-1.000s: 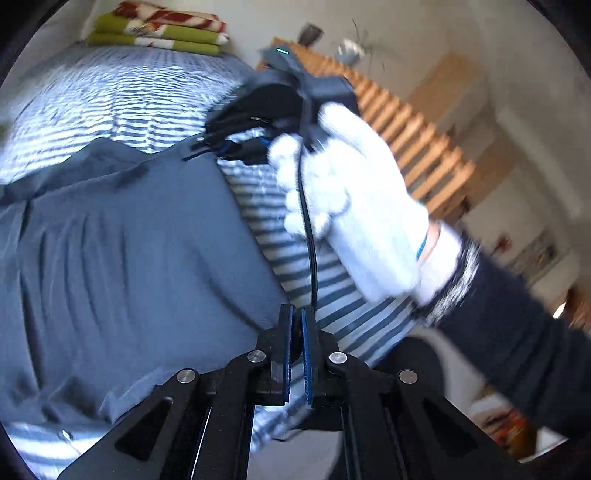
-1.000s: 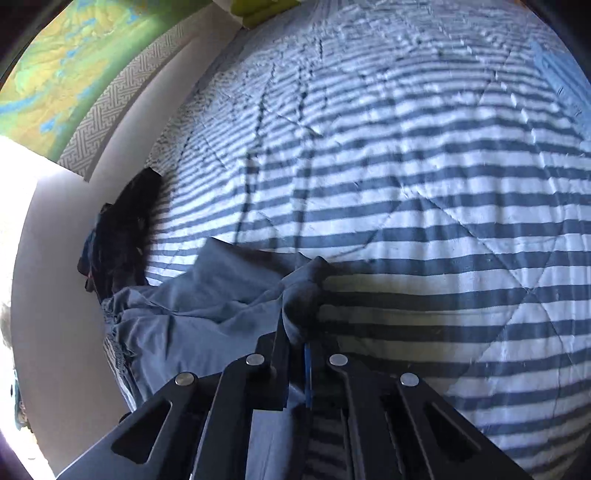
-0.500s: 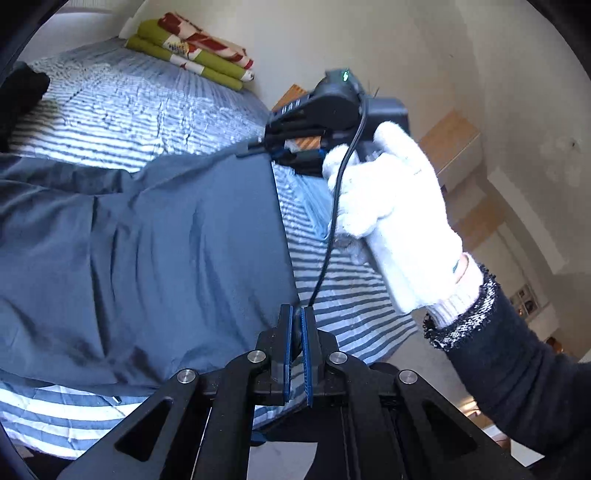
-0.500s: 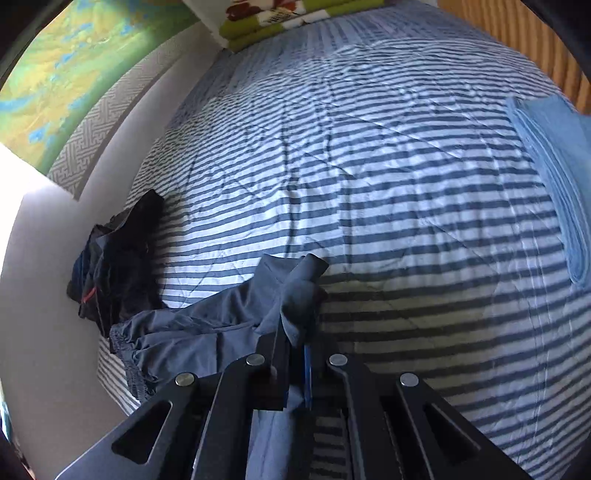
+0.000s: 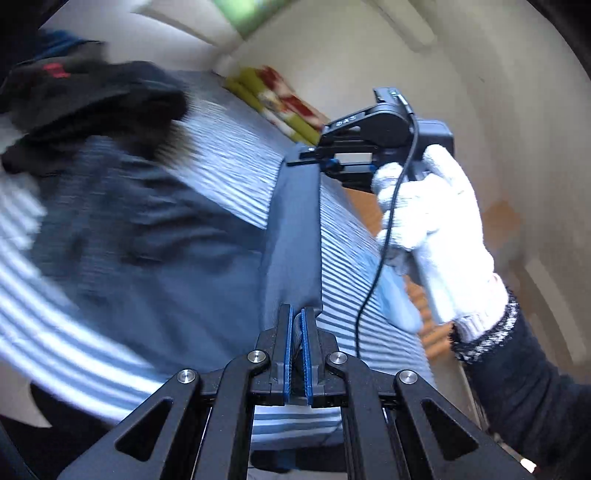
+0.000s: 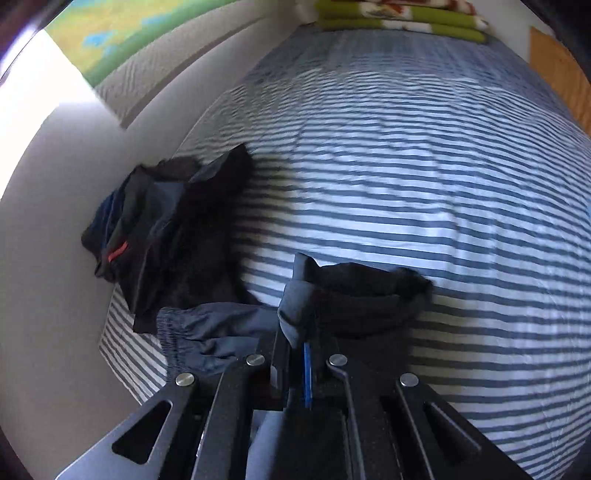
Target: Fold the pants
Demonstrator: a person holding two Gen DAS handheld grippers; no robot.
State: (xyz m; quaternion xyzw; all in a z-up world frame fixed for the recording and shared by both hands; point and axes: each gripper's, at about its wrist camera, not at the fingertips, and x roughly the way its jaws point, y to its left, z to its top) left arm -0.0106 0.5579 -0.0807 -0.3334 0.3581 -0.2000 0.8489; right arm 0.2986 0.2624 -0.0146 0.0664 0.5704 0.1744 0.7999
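The gray pants [image 5: 155, 236] lie on the striped bed [image 6: 424, 184], and both ends of one edge are pinched. The left gripper [image 5: 297, 317] has its two fingers squeezed shut on a bit of the cloth. The right gripper [image 6: 301, 343], held in a hand in a white glove [image 5: 432, 221], is squeezed shut on another bit of the same pants. Between the two grippers a strip of the cloth runs straight and tight.

The rest of the pants spreads out on the bed, toward the wall side, with the stretchy waist [image 6: 177, 325] bunched up near the bed's edge. It looks like the fold is only just starting: the cloth is lifted and pulled flat, but I see no neat fold yet (the picture is blurry, so I can't be sure how the legs lie).

A pile of dark clothes [image 6: 173, 229] sits on the bed by the wall, just beside the pants. A stack of green and red blankets [image 6: 399, 18] is at the far end of the bed.

What I think is left: lay one half over the other, then fold again and set it down.
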